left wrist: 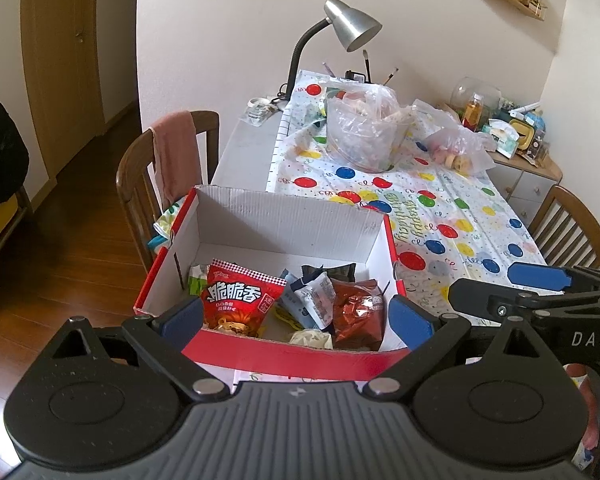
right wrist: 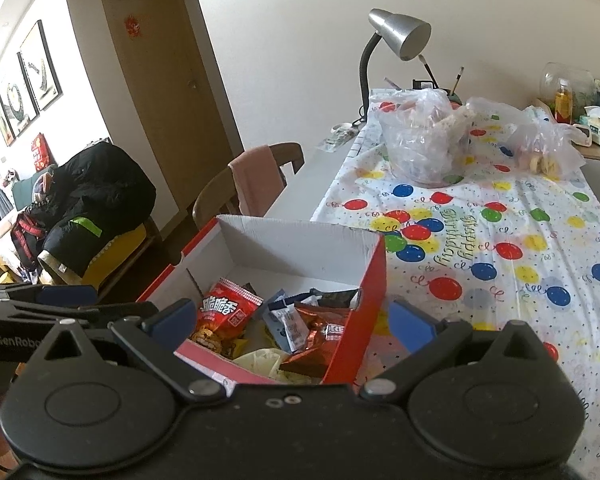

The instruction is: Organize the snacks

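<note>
A red cardboard box (left wrist: 268, 356) (right wrist: 354, 320) with a white inside stands at the near corner of the table. Several snack packs lie in it: a bright red bag (left wrist: 238, 300) (right wrist: 224, 312), a dark red foil pack (left wrist: 356, 312) (right wrist: 320, 330) and a small blue-and-white pack (left wrist: 310, 298) (right wrist: 286, 322). My left gripper (left wrist: 296, 316) hangs open just above the box's near wall, nothing between its blue pads. My right gripper (right wrist: 290, 320) is open too, over the box's near right corner. In the left wrist view the right gripper (left wrist: 540, 292) shows at the right edge.
A balloon-print cloth (left wrist: 440, 208) (right wrist: 520, 240) covers the table. Two clear plastic bags of snacks (left wrist: 364, 128) (right wrist: 424, 144) sit at its far end, beside a silver desk lamp (left wrist: 352, 24) (right wrist: 404, 36). Wooden chairs (left wrist: 140, 172) (right wrist: 236, 196) stand left and right.
</note>
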Action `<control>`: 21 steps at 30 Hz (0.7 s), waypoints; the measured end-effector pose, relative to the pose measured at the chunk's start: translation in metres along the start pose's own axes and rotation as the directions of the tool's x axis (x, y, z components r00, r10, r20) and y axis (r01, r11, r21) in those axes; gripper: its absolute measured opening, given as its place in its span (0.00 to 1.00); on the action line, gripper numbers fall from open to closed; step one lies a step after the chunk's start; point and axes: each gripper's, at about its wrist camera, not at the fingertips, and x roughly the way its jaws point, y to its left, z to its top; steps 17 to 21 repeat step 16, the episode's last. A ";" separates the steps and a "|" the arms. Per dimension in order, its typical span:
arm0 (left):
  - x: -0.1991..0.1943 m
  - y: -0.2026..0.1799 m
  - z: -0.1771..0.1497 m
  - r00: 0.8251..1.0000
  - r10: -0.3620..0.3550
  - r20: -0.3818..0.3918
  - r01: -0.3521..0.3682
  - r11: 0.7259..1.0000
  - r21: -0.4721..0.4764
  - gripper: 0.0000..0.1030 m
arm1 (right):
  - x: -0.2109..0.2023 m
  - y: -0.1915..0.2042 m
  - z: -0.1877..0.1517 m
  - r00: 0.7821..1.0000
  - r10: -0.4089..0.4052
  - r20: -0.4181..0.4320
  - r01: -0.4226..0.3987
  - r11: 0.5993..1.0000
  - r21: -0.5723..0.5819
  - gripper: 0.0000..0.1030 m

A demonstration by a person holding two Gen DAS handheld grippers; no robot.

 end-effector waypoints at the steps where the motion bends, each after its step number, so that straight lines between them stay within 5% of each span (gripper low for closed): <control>1: 0.000 0.000 0.000 1.000 -0.001 0.000 0.001 1.000 0.001 0.96 | 0.000 0.000 0.000 1.000 0.000 -0.001 0.000 1.000 0.000 1.00; 21: 0.000 -0.004 -0.008 1.000 -0.004 -0.019 0.004 1.000 -0.013 0.96 | -0.001 -0.007 -0.007 1.000 -0.010 -0.013 0.010 1.000 0.021 1.00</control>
